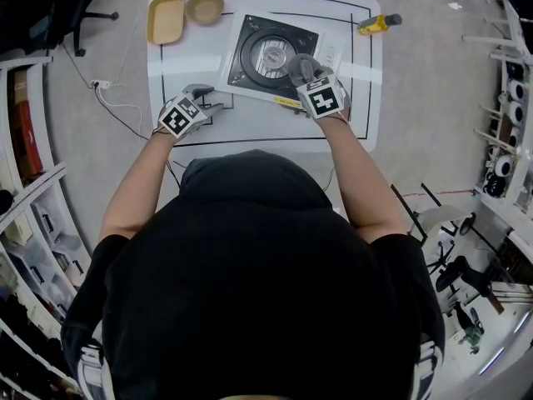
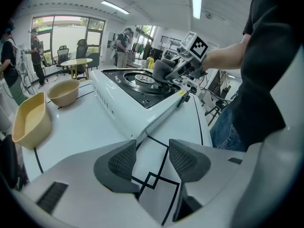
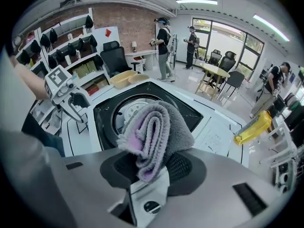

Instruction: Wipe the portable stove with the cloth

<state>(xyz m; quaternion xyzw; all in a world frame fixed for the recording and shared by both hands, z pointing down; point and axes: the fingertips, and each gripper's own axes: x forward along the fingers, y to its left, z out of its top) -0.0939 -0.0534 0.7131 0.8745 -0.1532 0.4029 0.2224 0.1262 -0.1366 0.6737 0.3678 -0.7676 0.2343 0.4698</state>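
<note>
The portable stove is white with a black top and a round burner, at the table's middle. My right gripper hangs over its near right part, shut on a folded grey cloth with a lilac inner side; the burner lies just beyond the cloth. That gripper and cloth also show above the stove in the left gripper view. My left gripper is open with nothing between its pads, over the table's black lines by the stove's near left corner.
A yellow rectangular tray and a tan bowl stand at the table's far left. A yellow bottle lies at the far right edge. Several people, chairs and tables stand in the room beyond. Shelves line the left.
</note>
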